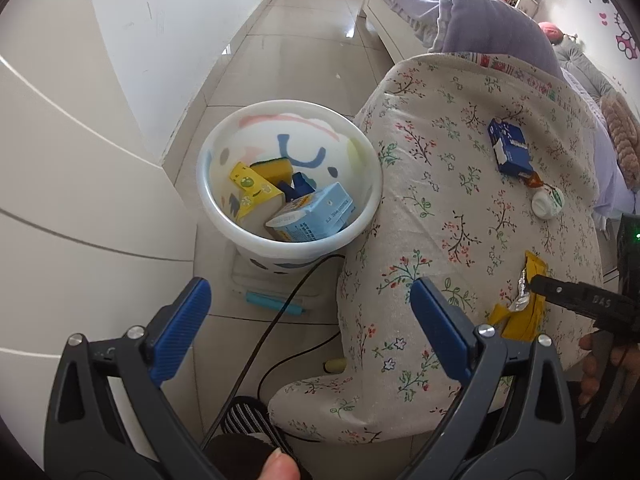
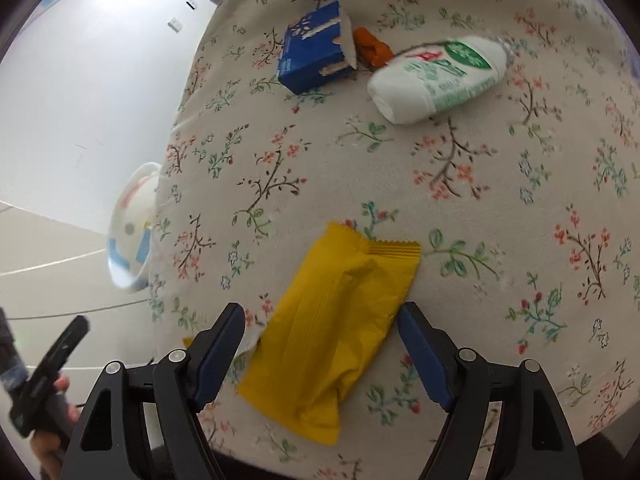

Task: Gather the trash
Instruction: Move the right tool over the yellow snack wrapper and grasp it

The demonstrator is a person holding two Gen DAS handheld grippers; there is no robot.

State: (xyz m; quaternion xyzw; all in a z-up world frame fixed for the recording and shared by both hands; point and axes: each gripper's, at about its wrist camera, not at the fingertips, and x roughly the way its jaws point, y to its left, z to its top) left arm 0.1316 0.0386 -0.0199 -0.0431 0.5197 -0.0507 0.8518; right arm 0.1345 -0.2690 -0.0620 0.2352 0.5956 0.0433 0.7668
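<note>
A white bin (image 1: 224, 222) stands on the floor beside the floral-cloth table (image 1: 436, 216) and holds several cartons and a sponge. My left gripper (image 1: 310, 304) is open and empty, above the floor between bin and table. On the table lie a yellow wrapper (image 2: 340, 332), a blue carton (image 2: 314, 54), an orange wrapper (image 2: 372, 50) and a white bottle (image 2: 436, 78). My right gripper (image 2: 320, 332) is open, its fingers on either side of the yellow wrapper's near end. In the left wrist view the yellow wrapper (image 1: 524, 308) lies by the right gripper's finger.
A black cable (image 1: 280, 308) and a teal pen-like object (image 1: 274, 304) lie on the tiled floor below the bin. White cabinet fronts (image 1: 72, 200) stand at left. A bed with purple bedding (image 1: 492, 20) is beyond the table. The bin's rim (image 2: 132, 224) shows left of the table.
</note>
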